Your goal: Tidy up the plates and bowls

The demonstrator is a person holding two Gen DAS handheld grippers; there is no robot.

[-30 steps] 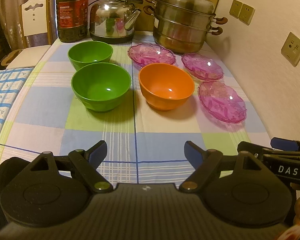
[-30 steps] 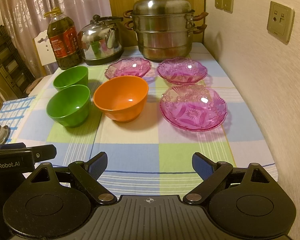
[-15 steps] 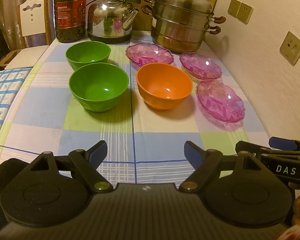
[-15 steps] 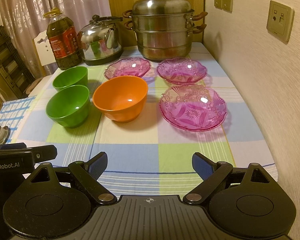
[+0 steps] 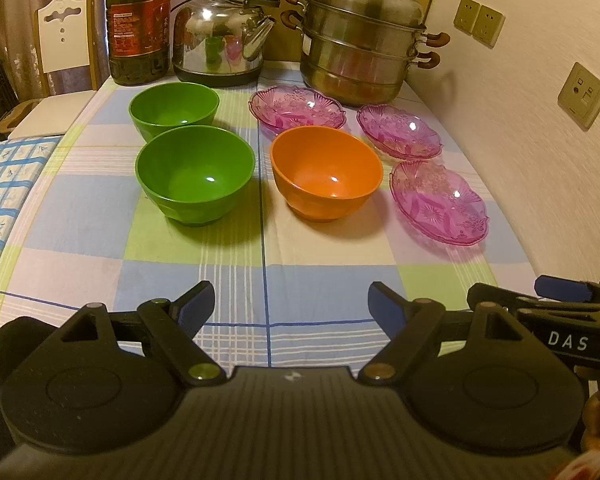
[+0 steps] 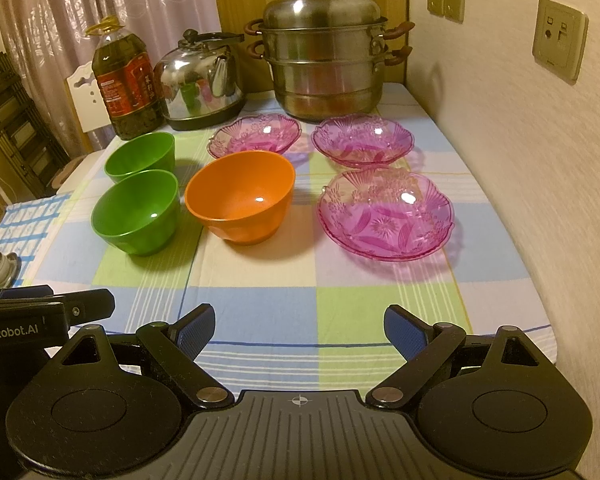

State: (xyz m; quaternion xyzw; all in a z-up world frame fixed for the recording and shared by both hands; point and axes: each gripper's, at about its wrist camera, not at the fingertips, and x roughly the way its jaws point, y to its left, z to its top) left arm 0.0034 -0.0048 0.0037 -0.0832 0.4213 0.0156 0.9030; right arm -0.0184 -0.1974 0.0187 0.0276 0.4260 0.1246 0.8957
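On the checked tablecloth stand two green bowls, a near one (image 5: 194, 174) (image 6: 137, 212) and a far one (image 5: 174, 107) (image 6: 141, 156), plus an orange bowl (image 5: 326, 176) (image 6: 241, 196). Three pink glass plates lie to the right: a near one (image 5: 439, 202) (image 6: 386, 212), a far right one (image 5: 398, 131) (image 6: 362, 140) and a far middle one (image 5: 297, 109) (image 6: 256, 135). My left gripper (image 5: 291, 300) is open and empty, over the table's front, short of the bowls. My right gripper (image 6: 299, 325) is open and empty too, short of the near plate.
At the back stand an oil bottle (image 5: 138, 20), a steel kettle (image 5: 222, 34) and a stacked steamer pot (image 5: 362, 44). The wall with sockets (image 6: 559, 38) runs along the right edge. A chair (image 5: 64, 36) is at the far left. The other gripper shows at each view's side.
The left gripper has drifted slightly, so the bowls sit a little lower and left in its view. The right view is almost unchanged. Both grippers stay open.
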